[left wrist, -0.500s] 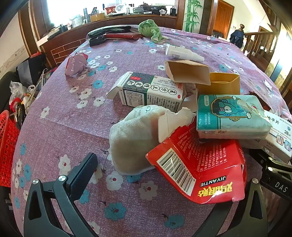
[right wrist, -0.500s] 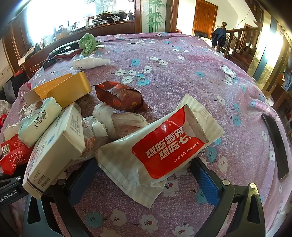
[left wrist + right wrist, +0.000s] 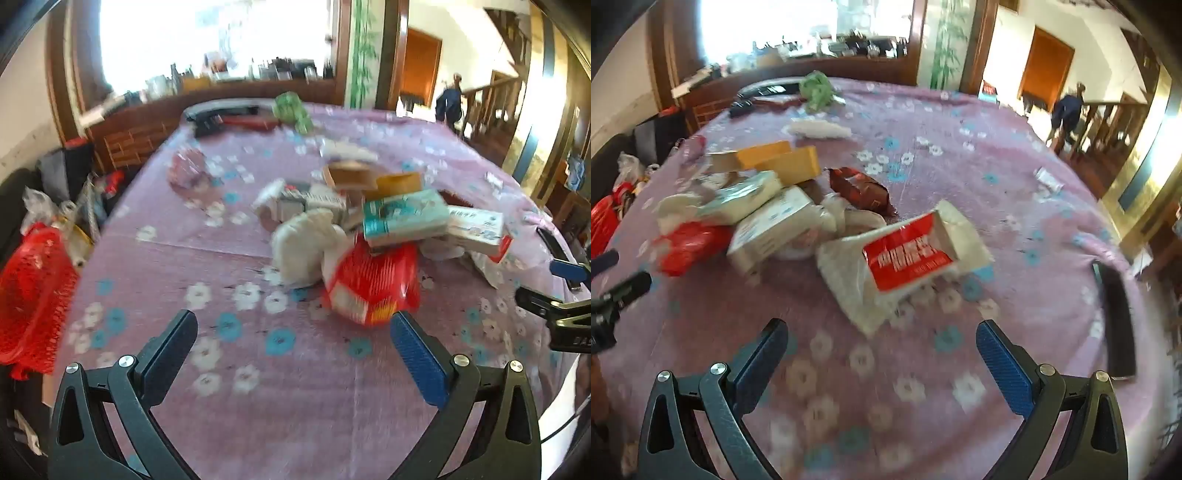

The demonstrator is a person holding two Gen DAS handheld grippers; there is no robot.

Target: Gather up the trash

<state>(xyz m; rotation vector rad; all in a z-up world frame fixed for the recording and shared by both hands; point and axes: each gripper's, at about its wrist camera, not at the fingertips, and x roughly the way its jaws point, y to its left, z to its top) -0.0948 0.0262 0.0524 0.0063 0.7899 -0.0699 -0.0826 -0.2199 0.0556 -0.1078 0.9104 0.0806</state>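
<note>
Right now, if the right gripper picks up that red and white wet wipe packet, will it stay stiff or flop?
The wet wipe packet will probably flop: it looks like thin, creased film. Its torn-open end suggests it is nearly empty, so likely light. The glossy surface may slip between the fingers.

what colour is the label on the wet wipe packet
Red with white writing, on the white wet wipe packet; clearest in the right wrist view.

left gripper (image 3: 293, 349) wide, trash pile (image 3: 373, 236) ahead
</note>
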